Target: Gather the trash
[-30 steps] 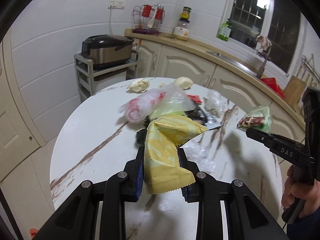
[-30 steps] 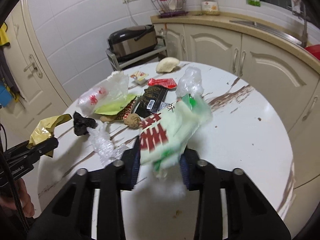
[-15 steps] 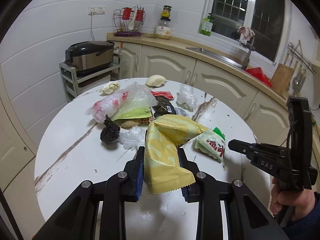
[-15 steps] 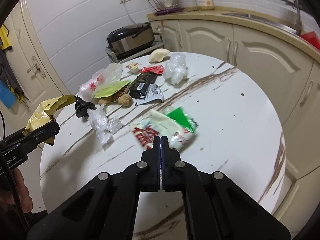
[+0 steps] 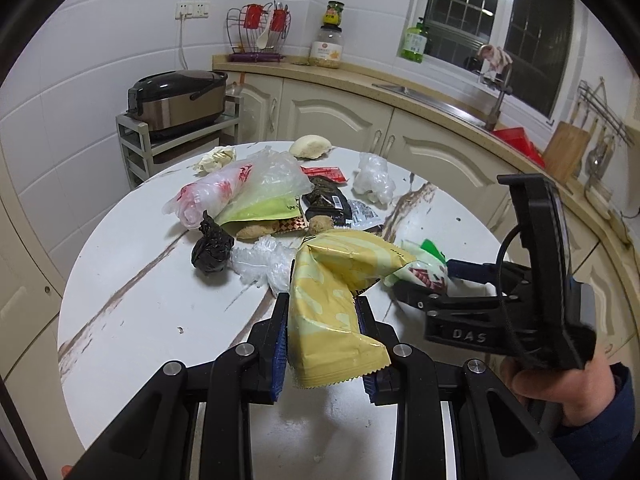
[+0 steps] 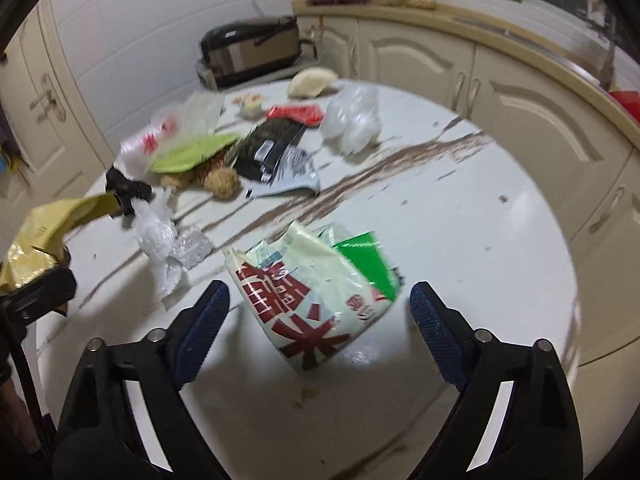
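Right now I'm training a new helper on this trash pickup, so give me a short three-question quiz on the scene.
1. True or false: the left gripper is shut on the yellow wrapper.
2. What lies between the right gripper fingers: A green-and-white packet, B black bag, C red sachet?
3. Fill in: the right gripper's pads are ___ the packet.

Key: 1 true; 2 A; 3 clear of, jaws just opened.

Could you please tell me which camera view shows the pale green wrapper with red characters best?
The right wrist view: the pale green wrapper lies in full sight on the table, though slightly blurred. In the left wrist view the yellow packet and right gripper cover most of it.
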